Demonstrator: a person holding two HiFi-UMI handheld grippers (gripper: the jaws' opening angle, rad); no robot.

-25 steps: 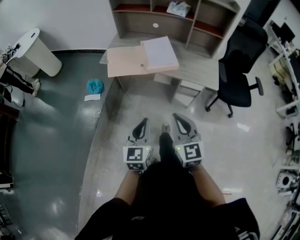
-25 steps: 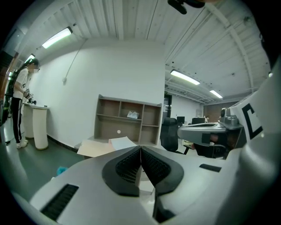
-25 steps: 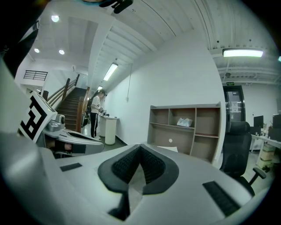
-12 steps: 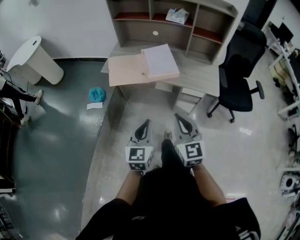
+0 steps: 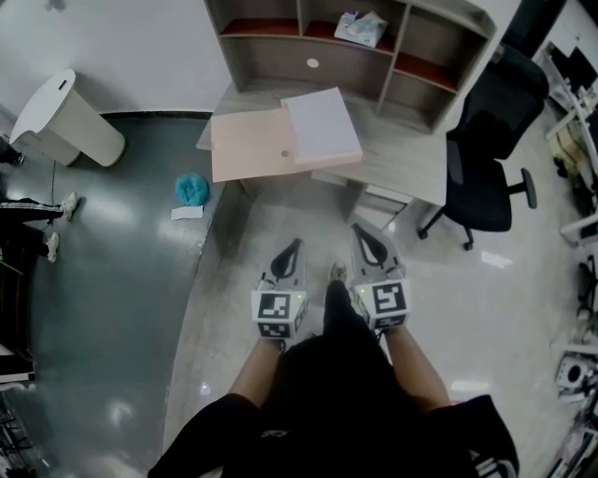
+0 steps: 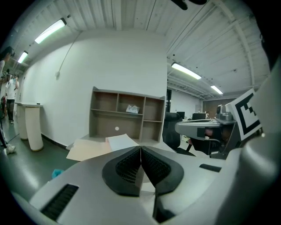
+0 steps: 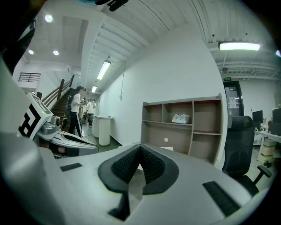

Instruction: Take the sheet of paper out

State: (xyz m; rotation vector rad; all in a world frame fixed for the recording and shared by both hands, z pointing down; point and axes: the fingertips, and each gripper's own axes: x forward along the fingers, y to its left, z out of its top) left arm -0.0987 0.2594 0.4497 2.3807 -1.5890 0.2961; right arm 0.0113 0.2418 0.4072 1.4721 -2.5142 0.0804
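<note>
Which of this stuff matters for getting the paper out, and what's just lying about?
Job: white paper stack, beige board, desk, left claw, right claw (both shut).
Lying about: blue bundle, floor scrap, office chair, white bin, shelf packet.

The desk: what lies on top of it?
On the desk lies what seems a flat beige folder; a white paper stack overlaps its right edge. A shelf unit stands at the back. Whatever lies under the stack or the folder is covered.
</note>
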